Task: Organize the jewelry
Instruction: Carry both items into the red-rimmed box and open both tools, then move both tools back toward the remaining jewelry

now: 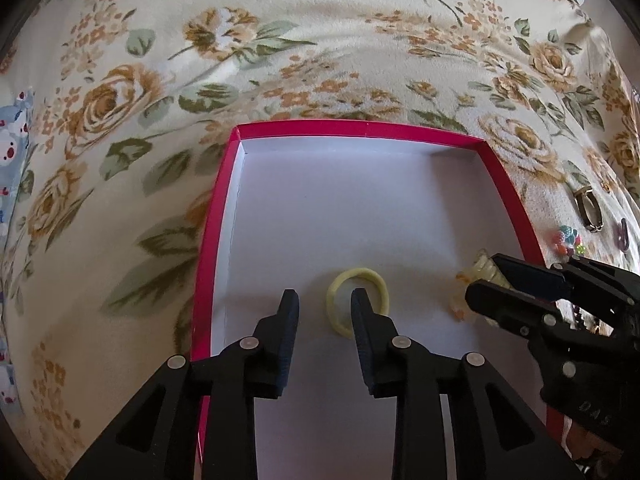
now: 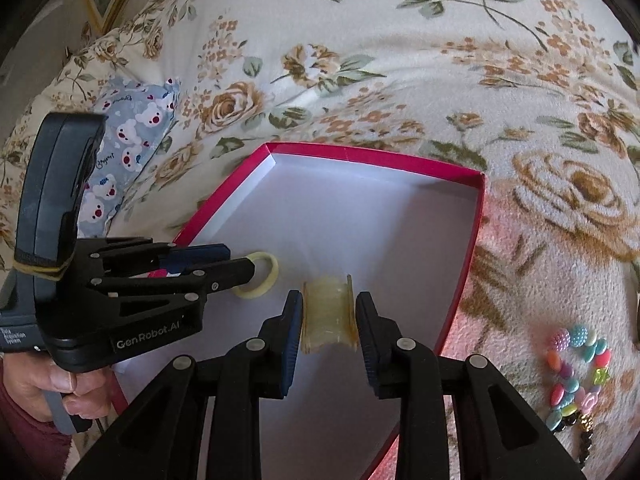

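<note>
Between the right gripper's [image 2: 328,312] parted jaws sits a translucent yellowish cuff bracelet [image 2: 329,312]; left gripper [image 1: 325,304] jaws apart beside a pale yellow ring-shaped hair tie [image 1: 357,301].

Our two matte black grippers, handheld

Our left gripper [image 2: 256,266] has black linkage arms with silver rivets, dark blue ribbed pads, white "GenRobot.AI" lettering, a grey trigger and a yellowish band round its upright housing; our left hand [image 2: 44,394] shows bare skin and a maroon sleeve. Our right gripper [image 2: 328,316] has matching black arms, silver rivets and blue pads.
</note>
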{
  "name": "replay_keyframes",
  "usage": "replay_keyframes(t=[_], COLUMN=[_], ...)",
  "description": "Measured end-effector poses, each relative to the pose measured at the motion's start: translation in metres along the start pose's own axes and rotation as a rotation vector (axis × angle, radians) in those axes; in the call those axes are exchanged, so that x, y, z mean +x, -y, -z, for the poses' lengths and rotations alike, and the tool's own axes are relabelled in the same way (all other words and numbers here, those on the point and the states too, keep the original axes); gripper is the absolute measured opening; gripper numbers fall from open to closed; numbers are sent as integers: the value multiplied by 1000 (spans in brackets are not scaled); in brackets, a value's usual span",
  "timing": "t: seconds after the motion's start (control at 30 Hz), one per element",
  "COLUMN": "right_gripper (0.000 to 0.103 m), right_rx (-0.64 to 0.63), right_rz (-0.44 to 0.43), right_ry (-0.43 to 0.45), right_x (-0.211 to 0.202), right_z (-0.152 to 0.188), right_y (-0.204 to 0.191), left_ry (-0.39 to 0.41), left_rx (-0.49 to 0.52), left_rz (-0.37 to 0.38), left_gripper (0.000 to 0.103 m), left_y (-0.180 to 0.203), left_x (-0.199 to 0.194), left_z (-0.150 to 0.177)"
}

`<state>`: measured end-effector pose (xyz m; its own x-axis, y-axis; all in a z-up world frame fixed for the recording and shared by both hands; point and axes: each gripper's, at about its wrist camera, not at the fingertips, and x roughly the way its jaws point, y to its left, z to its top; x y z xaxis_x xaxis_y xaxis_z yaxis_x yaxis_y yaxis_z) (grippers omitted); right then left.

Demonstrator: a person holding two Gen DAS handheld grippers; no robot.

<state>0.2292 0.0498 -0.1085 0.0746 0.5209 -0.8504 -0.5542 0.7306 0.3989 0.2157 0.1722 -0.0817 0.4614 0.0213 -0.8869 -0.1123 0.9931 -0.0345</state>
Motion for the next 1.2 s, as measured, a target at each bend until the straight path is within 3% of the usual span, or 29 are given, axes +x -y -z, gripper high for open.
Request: replay_keyframes(t=[0.23,0.57,0.77,1.2], right_gripper=[42,43,51,51], right_rx=[13,45,87,228], right_rz=[-27,-19,16,170], right_ry=[41,89,128,185], right_x=[-16,-53,-87,-162], right_z=[0,13,32,87], right_y=[-3,0,15,78], left_ry=[51,104,105,94], left_rx=[-80,-169,-156,-55], left_rz=[13,46,76,211], left_gripper=[43,51,57,58], left_y=[-13,-17,2,52], left_x=[-28,-64,-76,-96], left_z=[15,41,54,58])
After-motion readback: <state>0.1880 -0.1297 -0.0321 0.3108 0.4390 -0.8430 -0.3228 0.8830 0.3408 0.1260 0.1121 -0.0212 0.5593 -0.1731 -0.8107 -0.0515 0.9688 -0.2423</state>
